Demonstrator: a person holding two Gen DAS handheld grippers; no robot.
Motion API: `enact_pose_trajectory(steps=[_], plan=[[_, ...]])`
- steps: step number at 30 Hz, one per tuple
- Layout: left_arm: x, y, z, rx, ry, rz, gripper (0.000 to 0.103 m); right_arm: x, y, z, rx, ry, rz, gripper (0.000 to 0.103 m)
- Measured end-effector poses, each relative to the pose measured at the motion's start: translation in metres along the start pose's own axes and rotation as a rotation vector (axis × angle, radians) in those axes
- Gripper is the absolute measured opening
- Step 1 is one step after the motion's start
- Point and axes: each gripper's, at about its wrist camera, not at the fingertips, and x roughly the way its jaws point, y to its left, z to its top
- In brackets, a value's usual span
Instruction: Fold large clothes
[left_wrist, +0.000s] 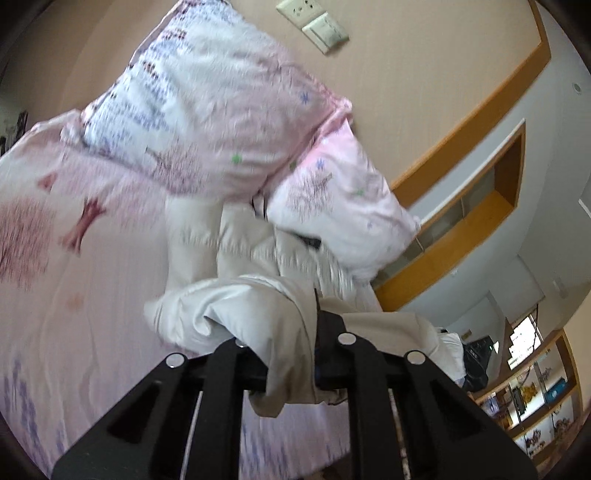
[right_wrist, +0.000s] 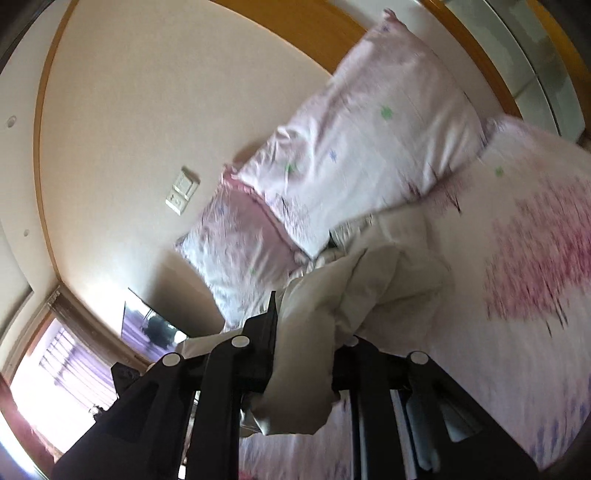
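light: bright daylight, source = window (right_wrist: 55, 365), blown out | shadows: soft, dark patch on wall behind pillows (right_wrist: 332, 177) | blur: heavy motion smear on pillows and bed sheet (left_wrist: 74, 258), both views | sharp: only near black gripper frames | distortion: strong fisheye, walls bow, black vignette at corners

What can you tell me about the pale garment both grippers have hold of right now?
The garment is off-white to beige, smooth and slightly glossy, perhaps a light padded jacket; its type is unclear. It is bunched and crumpled, not laid flat. One fold is pinched in the left gripper, another in the right gripper, both jaws closed on cloth, with loose ends hanging below them. Its far part lies on the pink tree-print bedsheet, reaching the two pillows. A dark detail shows near the pillows.
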Motion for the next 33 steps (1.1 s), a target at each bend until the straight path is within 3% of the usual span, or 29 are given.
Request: enact_pose_trajectory(steps=[11, 17, 22, 28, 31, 33], plan=[[0.086, 0.027, 0.08, -0.107, -0.108, 0.066, 0.013, 0.085, 0.008, 0.079, 0.037, -0.138, -0.104, 0.016], [0.151, 0.057, 0.077, -0.177, -0.085, 0.16, 0.014, 0.146, -0.024, 0.094, 0.124, -0.126, -0.246, 0.016], [0.195, 0.079, 0.073, -0.205, -0.041, 0.25, 0.015, 0.197, -0.056, 0.098, 0.188, -0.067, -0.417, 0.018], [0.23, 0.094, 0.08, -0.235, 0.012, 0.332, 0.021, 0.233, -0.072, 0.102, 0.253, -0.013, -0.524, 0.031], [0.242, 0.103, 0.083, -0.282, 0.042, 0.332, 0.028, 0.238, -0.077, 0.105, 0.315, -0.006, -0.516, 0.048], [0.243, 0.105, 0.085, -0.311, 0.044, 0.303, 0.042, 0.234, -0.079, 0.108, 0.364, -0.031, -0.457, 0.065]])
